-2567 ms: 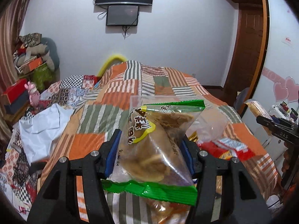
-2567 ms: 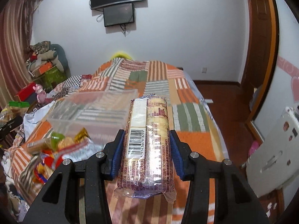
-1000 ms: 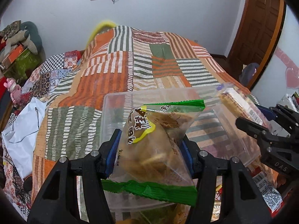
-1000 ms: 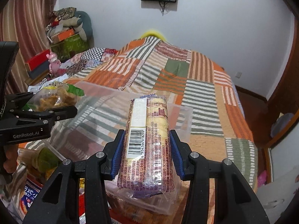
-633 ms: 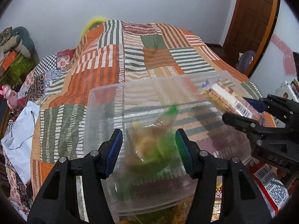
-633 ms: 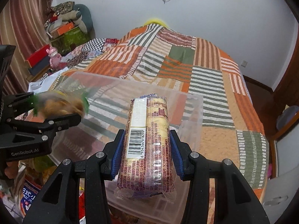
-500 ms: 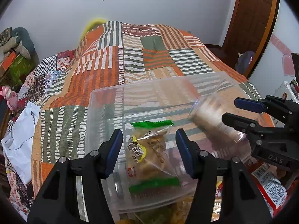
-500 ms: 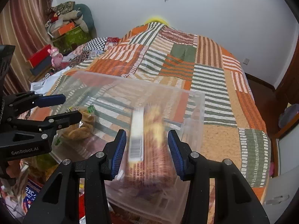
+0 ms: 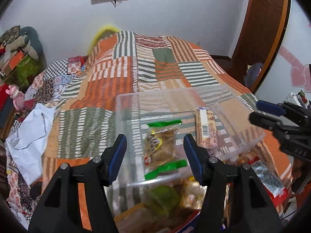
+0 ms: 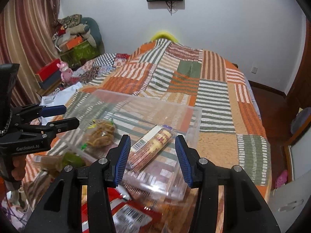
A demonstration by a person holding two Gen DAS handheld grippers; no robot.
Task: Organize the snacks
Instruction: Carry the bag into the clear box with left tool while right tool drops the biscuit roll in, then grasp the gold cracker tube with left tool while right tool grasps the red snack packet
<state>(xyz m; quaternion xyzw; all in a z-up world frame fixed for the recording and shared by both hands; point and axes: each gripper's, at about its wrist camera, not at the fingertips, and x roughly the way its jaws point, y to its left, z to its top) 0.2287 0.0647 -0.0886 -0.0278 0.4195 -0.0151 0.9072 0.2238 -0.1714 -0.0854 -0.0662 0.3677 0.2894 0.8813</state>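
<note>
A clear plastic bin point(image 9: 124, 104) point(image 10: 194, 114) sits on the quilted bed. A green-edged bag of fried snacks point(image 9: 162, 147) point(image 10: 101, 134) lies inside it on the left. A long biscuit pack with a barcode point(image 9: 206, 130) point(image 10: 151, 143) lies inside on the right. My left gripper point(image 9: 155, 155) is open and empty just above the snack bag; it also shows in the right wrist view point(image 10: 64, 116). My right gripper point(image 10: 151, 159) is open and empty above the biscuit pack; it also shows in the left wrist view point(image 9: 260, 110).
More snack packs lie loose in front of the bin, among them a red packet point(image 10: 126, 213) point(image 9: 272, 186) and a green one point(image 9: 163, 196). A white sheet point(image 9: 29, 132) lies at the bed's left. Boxes and soft toys point(image 10: 75, 38) pile against the left wall. A door point(image 9: 260, 29) stands at right.
Both grippers opened over the bin. The snack bag fell from the left one and the biscuit pack from the right one; both now lie still inside the bin.
</note>
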